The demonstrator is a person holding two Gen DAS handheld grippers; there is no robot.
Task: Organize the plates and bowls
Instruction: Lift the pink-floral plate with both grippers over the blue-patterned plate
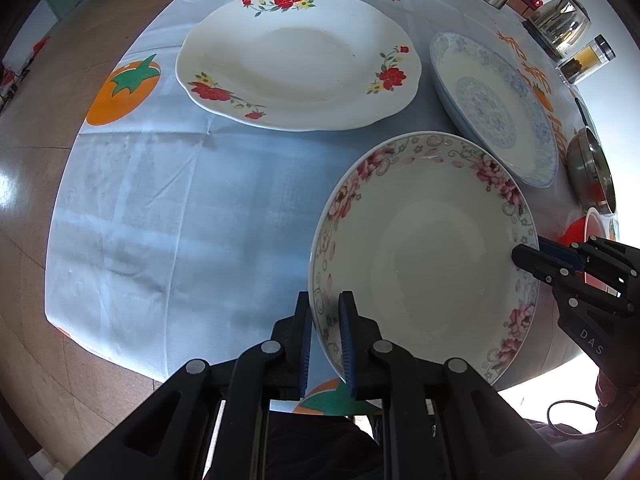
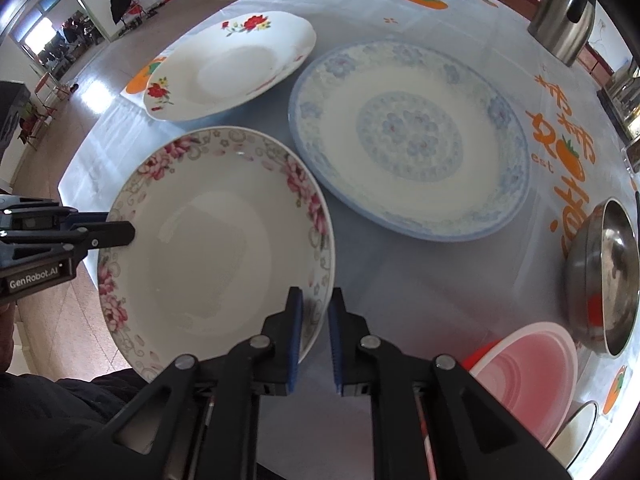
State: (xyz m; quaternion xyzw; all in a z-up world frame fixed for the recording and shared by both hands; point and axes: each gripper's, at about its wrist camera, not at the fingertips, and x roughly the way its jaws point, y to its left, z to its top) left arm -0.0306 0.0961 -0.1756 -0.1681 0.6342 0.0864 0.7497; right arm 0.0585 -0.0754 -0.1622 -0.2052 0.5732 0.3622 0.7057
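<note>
**Two grippers clamp one bowl**

The left gripper (image 1: 325,332) and right gripper (image 2: 314,332) each pinch opposite rims of the pink-flowered bowl (image 1: 424,256) at the bench's (image 1: 180,200) near edge. A red-flowered plate (image 1: 298,60) sits far left, a blue plate (image 2: 408,140) far right.

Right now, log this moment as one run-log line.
left gripper: shut on pink-flowered plate rim | right gripper: shut on opposite rim | blue plate, red-flowered plate: on table, untouched
</note>
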